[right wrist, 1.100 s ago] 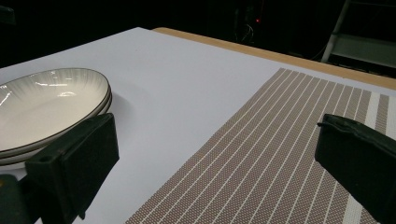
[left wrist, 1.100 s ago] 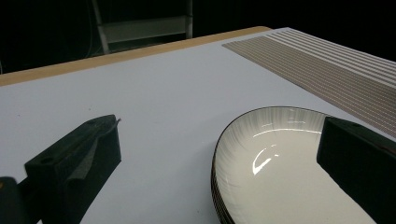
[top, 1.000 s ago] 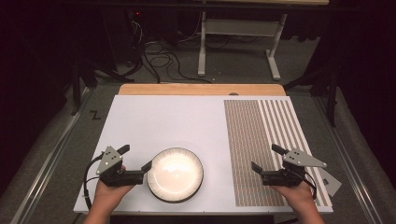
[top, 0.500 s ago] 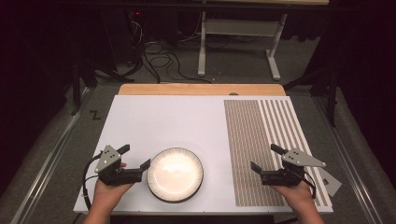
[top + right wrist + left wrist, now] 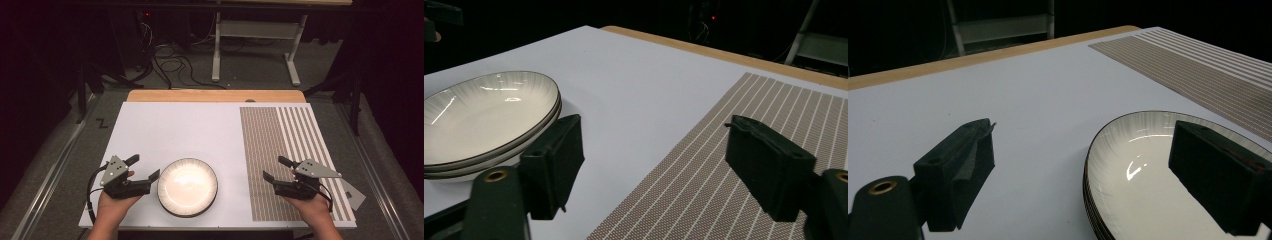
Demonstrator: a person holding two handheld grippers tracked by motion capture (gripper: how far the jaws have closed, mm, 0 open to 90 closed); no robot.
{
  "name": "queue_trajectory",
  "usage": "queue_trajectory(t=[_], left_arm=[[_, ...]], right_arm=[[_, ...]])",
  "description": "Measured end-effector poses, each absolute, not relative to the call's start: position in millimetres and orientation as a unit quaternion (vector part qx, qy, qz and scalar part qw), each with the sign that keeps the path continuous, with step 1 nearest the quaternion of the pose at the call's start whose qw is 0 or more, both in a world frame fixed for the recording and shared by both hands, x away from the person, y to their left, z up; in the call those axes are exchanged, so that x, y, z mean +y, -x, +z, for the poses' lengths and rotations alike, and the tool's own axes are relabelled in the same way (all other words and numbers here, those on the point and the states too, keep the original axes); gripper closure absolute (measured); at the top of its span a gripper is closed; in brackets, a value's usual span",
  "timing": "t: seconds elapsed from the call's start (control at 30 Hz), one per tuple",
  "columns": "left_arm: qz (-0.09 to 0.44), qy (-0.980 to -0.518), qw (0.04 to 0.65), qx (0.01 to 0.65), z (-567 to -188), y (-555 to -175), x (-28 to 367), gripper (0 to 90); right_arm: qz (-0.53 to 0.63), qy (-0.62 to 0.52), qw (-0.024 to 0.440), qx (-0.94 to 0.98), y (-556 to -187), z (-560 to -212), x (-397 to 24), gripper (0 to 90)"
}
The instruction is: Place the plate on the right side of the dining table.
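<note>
Nearest, two hand-held black two-jaw grippers sit at the white table's (image 5: 190, 125) front edge. Both have just been closing, yet their jaws stand spread with nothing pinched: the left gripper (image 5: 145, 170) has one jaw over the rim of the stacked cream ribbed plates with dark rims (image 5: 187, 186), the right gripper (image 5: 275, 170) hovers over one brown striped woven placemat (image 5: 280, 150). The plates number at least two, possibly three; the stack's near side is cut off in the left gripper view. Beyond, one wooden strip (image 5: 215, 95) edges the table.
</note>
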State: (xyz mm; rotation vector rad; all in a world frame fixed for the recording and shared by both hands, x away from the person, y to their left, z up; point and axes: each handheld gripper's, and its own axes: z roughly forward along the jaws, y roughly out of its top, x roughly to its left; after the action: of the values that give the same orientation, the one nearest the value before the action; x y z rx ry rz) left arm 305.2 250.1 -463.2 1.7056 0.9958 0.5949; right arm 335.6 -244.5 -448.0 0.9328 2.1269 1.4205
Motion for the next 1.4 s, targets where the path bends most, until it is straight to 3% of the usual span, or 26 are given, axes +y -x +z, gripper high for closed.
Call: queue_trajectory(t=[0.1, 0.13, 0.33, 0.67, 1.4], left_arm=[[0.247, -0.709, 0.517, 0.411, -463, -305, 250, 11.5], [0.242, -0.71, 0.518, 0.41, -464, -305, 249, 11.5], [0.239, -0.713, 0.517, 0.408, -465, -305, 249, 8.4], [0.238, -0.712, 0.518, 0.411, -464, -305, 249, 2.4], [0.236, -0.71, 0.518, 0.414, -462, -304, 247, 0.3]], right_arm=[[0.509, -0.335, 0.202, 0.766, -336, -448, -240, 28.1], [0.508, -0.331, 0.2, 0.769, -336, -447, -236, 34.3], [0.508, -0.311, 0.191, 0.78, -336, -445, -219, 51.0], [0.505, -0.295, 0.164, 0.795, -341, -442, -193, 69.2], [0.485, -0.258, 0.119, 0.827, -352, -449, -138, 83.4]])
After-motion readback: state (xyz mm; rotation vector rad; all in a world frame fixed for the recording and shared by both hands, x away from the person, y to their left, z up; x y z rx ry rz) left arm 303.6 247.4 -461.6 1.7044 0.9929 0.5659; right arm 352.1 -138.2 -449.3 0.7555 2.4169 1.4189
